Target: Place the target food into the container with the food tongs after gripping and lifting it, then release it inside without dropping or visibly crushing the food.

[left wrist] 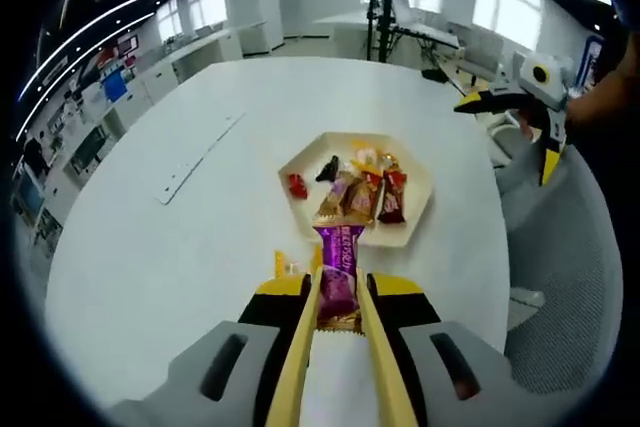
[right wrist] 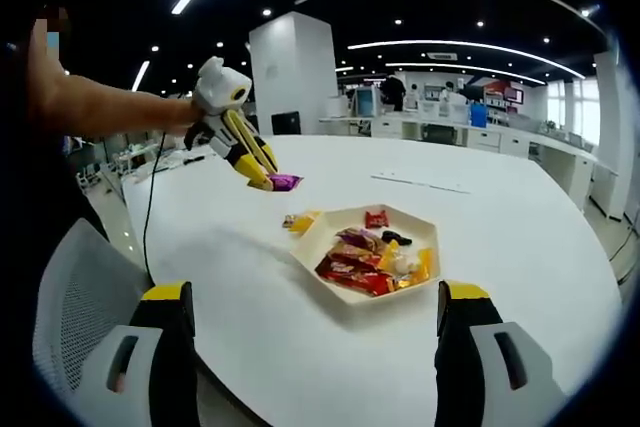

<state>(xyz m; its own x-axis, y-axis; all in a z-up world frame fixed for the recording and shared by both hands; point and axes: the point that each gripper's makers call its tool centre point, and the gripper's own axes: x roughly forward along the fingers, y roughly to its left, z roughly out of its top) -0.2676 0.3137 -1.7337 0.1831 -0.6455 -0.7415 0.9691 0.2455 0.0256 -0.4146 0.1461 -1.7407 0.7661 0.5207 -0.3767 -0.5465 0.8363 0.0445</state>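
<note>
The left gripper [left wrist: 338,319] has its long yellow tong-like blades closed on a purple foil-wrapped candy bar [left wrist: 338,277], which sticks out forward from between them. In the right gripper view that same gripper [right wrist: 268,180] hangs in the air above the round white surface [right wrist: 500,237], with the purple wrapper [right wrist: 284,182] pinched at its tip and a person's bare forearm [right wrist: 110,107] behind it.

Just ahead of the held bar sits the cream-coloured hexagonal tray [left wrist: 415,232], resting on the surface [left wrist: 150,257]. It holds a loose heap of wrapped sweets [left wrist: 365,192]: red, gold, orange and one black piece. The bar is lifted clear and lies just short of the tray's near rim, not inside it. A small yellow-wrapped candy [left wrist: 288,267] lies on the surface beside the tray [right wrist: 330,277], touching or nearly touching its edge; in the right gripper view it shows at [right wrist: 300,220].

The right gripper [right wrist: 315,347] stands wide apart with nothing between its grey, yellow-capped sides, held low at the near edge of the surface. From the left gripper view it [left wrist: 548,157] hovers beyond the far side of the surface.

A flat white strip [left wrist: 195,162] lies on the surface, well apart from the tray.
</note>
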